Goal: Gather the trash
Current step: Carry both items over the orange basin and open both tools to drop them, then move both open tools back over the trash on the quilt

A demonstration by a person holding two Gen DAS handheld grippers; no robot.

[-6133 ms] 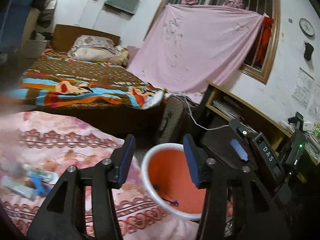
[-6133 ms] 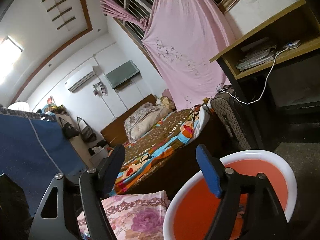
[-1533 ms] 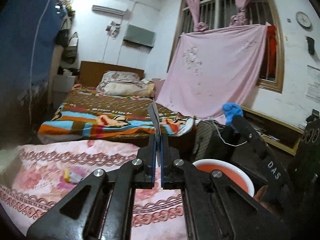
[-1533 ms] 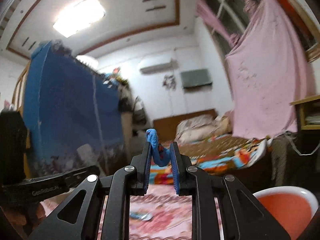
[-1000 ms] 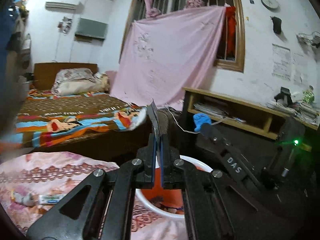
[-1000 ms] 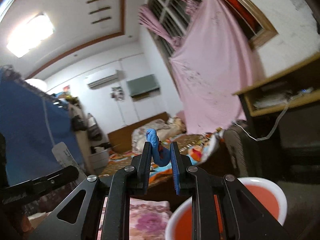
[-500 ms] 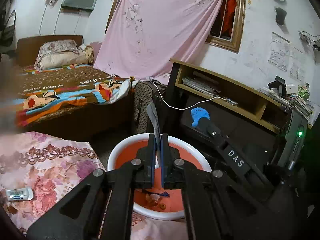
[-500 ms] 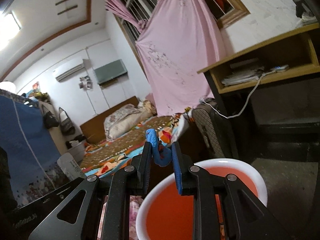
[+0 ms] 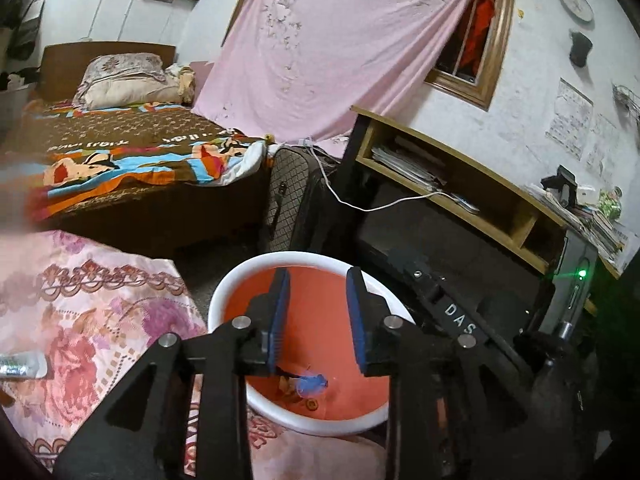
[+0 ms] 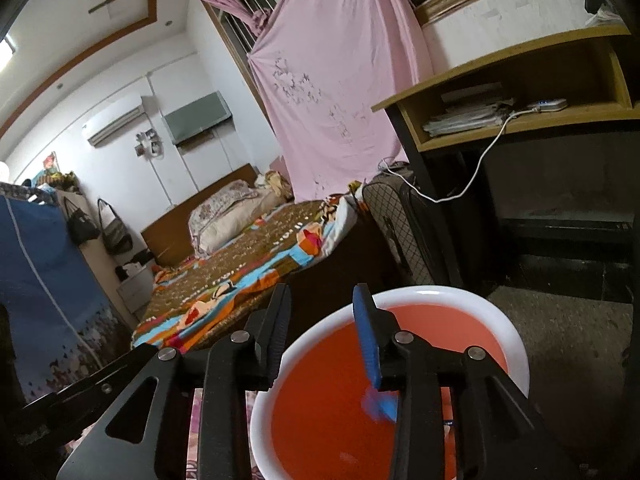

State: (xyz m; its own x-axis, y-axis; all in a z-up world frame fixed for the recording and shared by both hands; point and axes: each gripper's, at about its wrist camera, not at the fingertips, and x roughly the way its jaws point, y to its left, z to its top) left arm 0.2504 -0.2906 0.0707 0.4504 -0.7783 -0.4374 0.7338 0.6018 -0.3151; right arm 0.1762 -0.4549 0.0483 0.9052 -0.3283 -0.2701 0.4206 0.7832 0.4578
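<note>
An orange tub with a white rim [image 9: 236,280] stands on the floor; in the right wrist view it shows as well [image 10: 496,320]. My left gripper [image 9: 316,292] is open and empty above the tub. My right gripper [image 10: 324,300] is open and empty over the tub's edge. A blue scrap [image 9: 312,385] lies in the tub among small bits of trash; in the right wrist view it is a blur [image 10: 380,402] inside the tub. A small silver wrapper [image 9: 22,366] lies on the pink floral cloth [image 9: 92,312] at the left.
A bed with a colourful blanket [image 9: 132,160] stands behind. A quilted suitcase [image 9: 288,200] and a wooden desk with papers [image 9: 448,184] stand beyond the tub. A white cable [image 9: 380,206] hangs from the desk. The right gripper's black arm [image 9: 452,312] crosses beside the tub.
Both grippers have opened. The grey scrap has left the left gripper, and the blue scrap has left the right gripper and dropped into the tub. Both views tilted down toward the tub.
</note>
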